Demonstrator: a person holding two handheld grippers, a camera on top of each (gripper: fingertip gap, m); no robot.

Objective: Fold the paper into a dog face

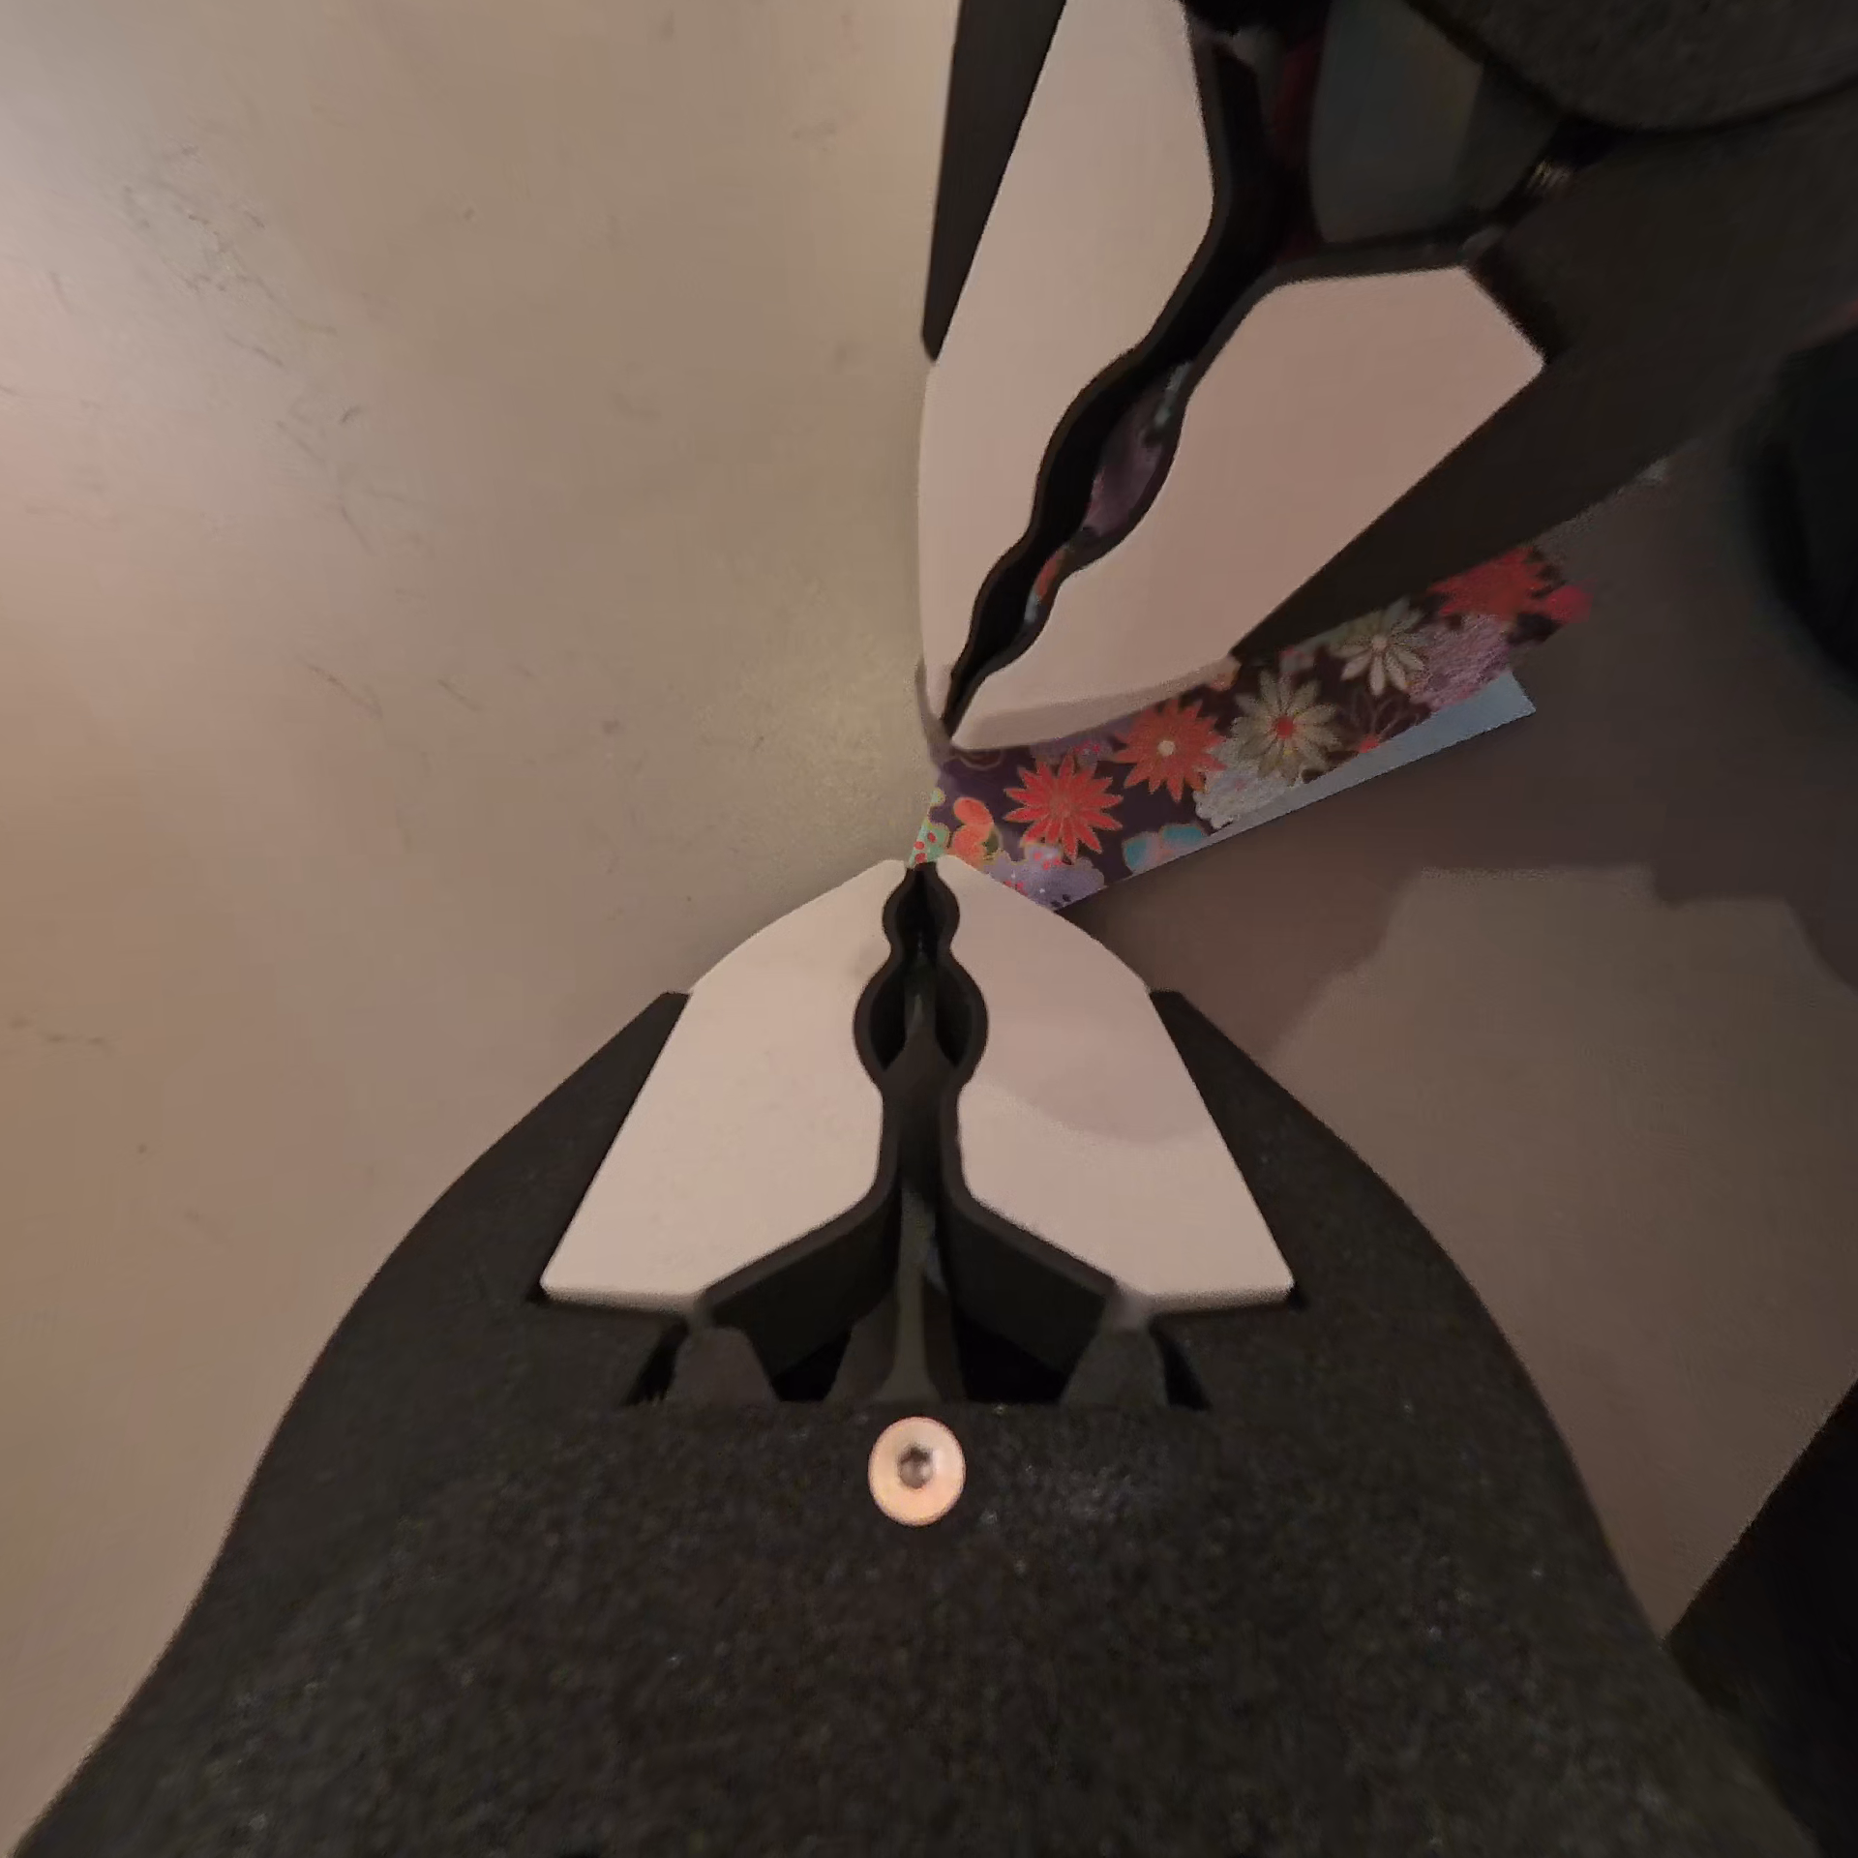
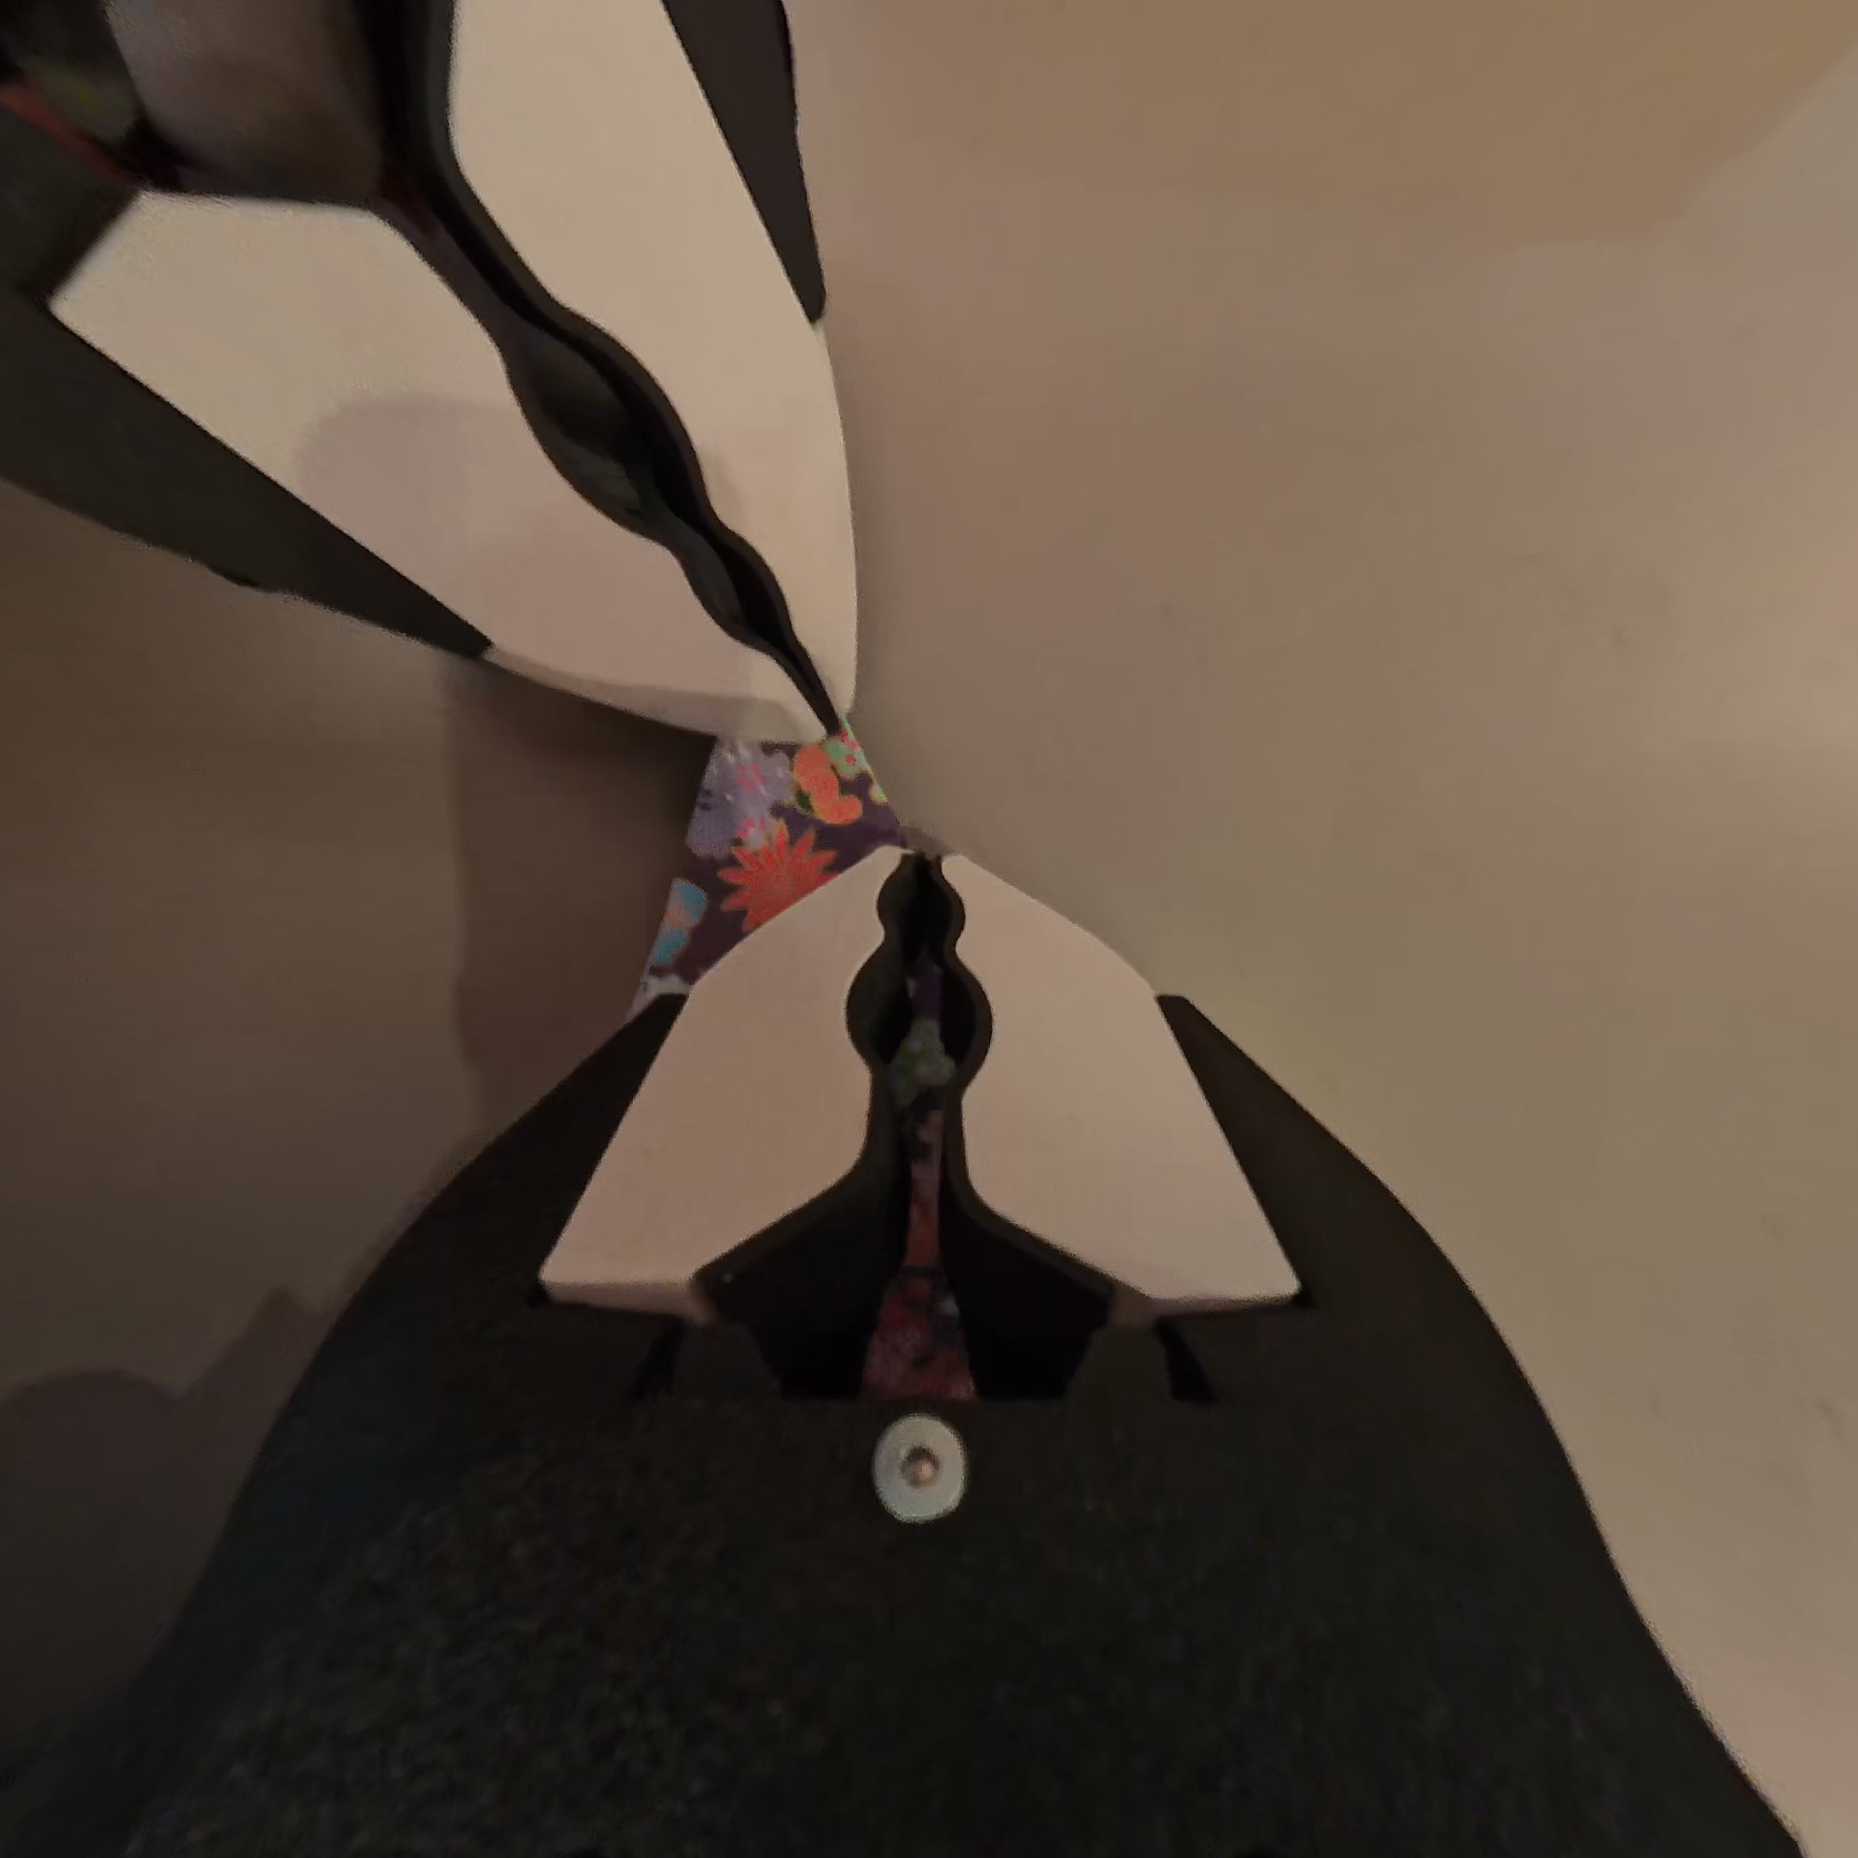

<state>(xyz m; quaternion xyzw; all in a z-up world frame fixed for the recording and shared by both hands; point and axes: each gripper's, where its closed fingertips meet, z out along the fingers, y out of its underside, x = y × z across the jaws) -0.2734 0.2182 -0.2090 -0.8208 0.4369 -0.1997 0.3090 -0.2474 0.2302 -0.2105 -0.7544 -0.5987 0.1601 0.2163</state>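
Observation:
The paper [image 1: 1156, 774] is folded, with a dark purple flower print and a pale blue reverse edge. It lies low over the beige table. My left gripper [image 1: 917, 877] is shut on the paper's pointed corner. My right gripper [image 1: 947, 719] comes in from the upper right of the left wrist view, shut on the same corner, a strip of print showing between its fingers. In the right wrist view the paper [image 2: 774, 855] shows as a small patch left of centre. My right gripper [image 2: 920, 857] is shut with printed paper between its fingers, and the left gripper [image 2: 832, 719] meets it from the upper left.
The beige table [image 1: 402, 603] fills the left of the left wrist view and the right of the right wrist view [image 2: 1408, 603]. A dark blurred object [image 1: 1820, 523] stands at the right edge, and another dark block [image 1: 1780, 1609] at the lower right. The grippers are tip to tip, or close to it.

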